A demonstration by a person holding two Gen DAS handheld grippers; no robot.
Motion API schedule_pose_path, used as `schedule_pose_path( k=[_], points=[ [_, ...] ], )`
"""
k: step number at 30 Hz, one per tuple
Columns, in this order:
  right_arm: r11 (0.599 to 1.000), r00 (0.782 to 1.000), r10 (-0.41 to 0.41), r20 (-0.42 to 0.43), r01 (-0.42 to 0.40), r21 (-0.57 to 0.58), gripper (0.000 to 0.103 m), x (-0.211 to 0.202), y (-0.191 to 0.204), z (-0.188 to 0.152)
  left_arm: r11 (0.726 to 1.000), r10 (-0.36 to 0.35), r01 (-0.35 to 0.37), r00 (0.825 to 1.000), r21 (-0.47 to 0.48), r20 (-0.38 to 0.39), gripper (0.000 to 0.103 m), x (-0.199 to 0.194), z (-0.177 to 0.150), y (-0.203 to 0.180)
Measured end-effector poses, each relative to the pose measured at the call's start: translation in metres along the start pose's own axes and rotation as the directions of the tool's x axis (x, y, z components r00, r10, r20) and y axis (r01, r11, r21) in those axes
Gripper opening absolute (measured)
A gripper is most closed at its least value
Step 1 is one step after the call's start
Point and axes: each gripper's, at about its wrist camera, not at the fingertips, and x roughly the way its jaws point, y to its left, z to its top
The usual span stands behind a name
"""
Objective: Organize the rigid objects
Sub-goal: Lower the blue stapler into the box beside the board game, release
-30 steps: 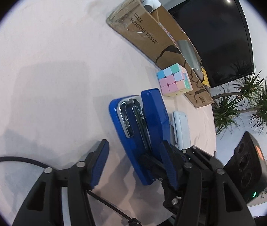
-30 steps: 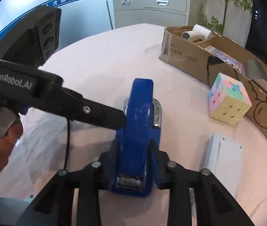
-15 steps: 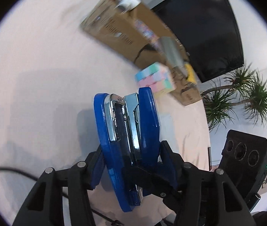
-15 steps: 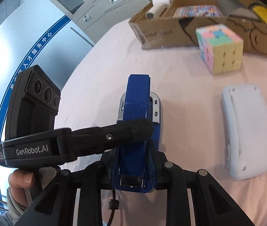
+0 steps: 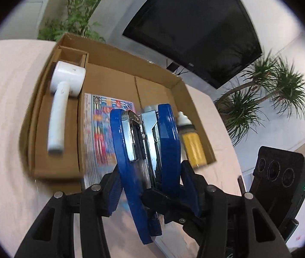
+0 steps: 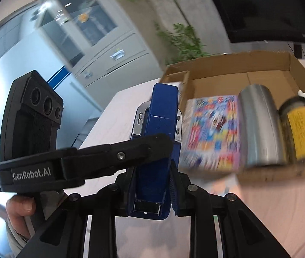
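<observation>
- The only clear writing is "GenRobot.AI", white on the black arm of the left gripper (image 6: 159,142) where it crosses the right wrist view; a wall hanging at the right edge of the left wrist view carries brush characters too small to read.
- The colourful printed box (image 6: 214,129) in the cardboard box (image 5: 113,73) has a busy pattern, but motion blur hides any words.
- The yellow-labelled bottle (image 6: 302,133) shows a label with no legible text.
- The left gripper (image 5: 152,185) is clenched on the blue stapler (image 5: 146,150), its blue pads pressing the stapler's two flat sides, with the chrome magazine showing between the blue halves.
- The right gripper (image 6: 152,185) is also clamped on the blue stapler (image 6: 156,146), holding its rear end between narrowly spaced fingers, so both tongs grasp the same stapler.
- The stapler is held in the air above the near edge of the cardboard box, over the printed box, clear of the pale tabletop (image 5: 4,107).
- Inside the cardboard box, a white handled device (image 5: 64,99) lies along the left wall, the printed box in the middle, then a silver cylinder (image 6: 260,129), and the yellow-labelled bottle against the right wall.
- A bare hand (image 6: 21,208) grips the left gripper's handle at the lower left of the right wrist view.
</observation>
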Motion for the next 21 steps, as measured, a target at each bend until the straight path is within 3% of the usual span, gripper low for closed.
schedule_pose_path(
  k=[3, 7, 11, 15, 21],
  points=[
    [0.999, 0.999, -0.017, -0.038, 0.019, 0.049, 0.024, 0.023, -0.021, 0.022, 0.999, -0.003, 0.002, 0.999, -0.032, -0.047, 0.050, 0.028, 0.019, 0.019],
    [0.992, 0.996, -0.004, -0.086, 0.015, 0.126, 0.025, 0.063, -0.044, 0.031, 0.995, 0.075, -0.080, 0.993, -0.057, -0.094, 0.058, 0.050, 0.025, 0.034],
    [0.990, 0.995, -0.013, -0.095, 0.027, 0.140, 0.025, 0.081, -0.045, 0.032, 0.984, 0.169, -0.173, 0.982, -0.039, -0.081, 0.066, 0.049, 0.028, 0.034],
    [0.988, 0.994, -0.063, -0.085, 0.075, 0.138, 0.023, 0.092, -0.044, 0.037, 0.966, 0.251, -0.251, 0.968, -0.058, -0.004, 0.066, 0.028, 0.031, 0.028],
    [0.979, 0.987, -0.121, -0.109, 0.137, 0.149, 0.025, 0.111, -0.051, 0.038, 0.970, 0.236, -0.233, 0.971, -0.074, 0.033, 0.066, 0.007, 0.025, 0.030]
  ],
)
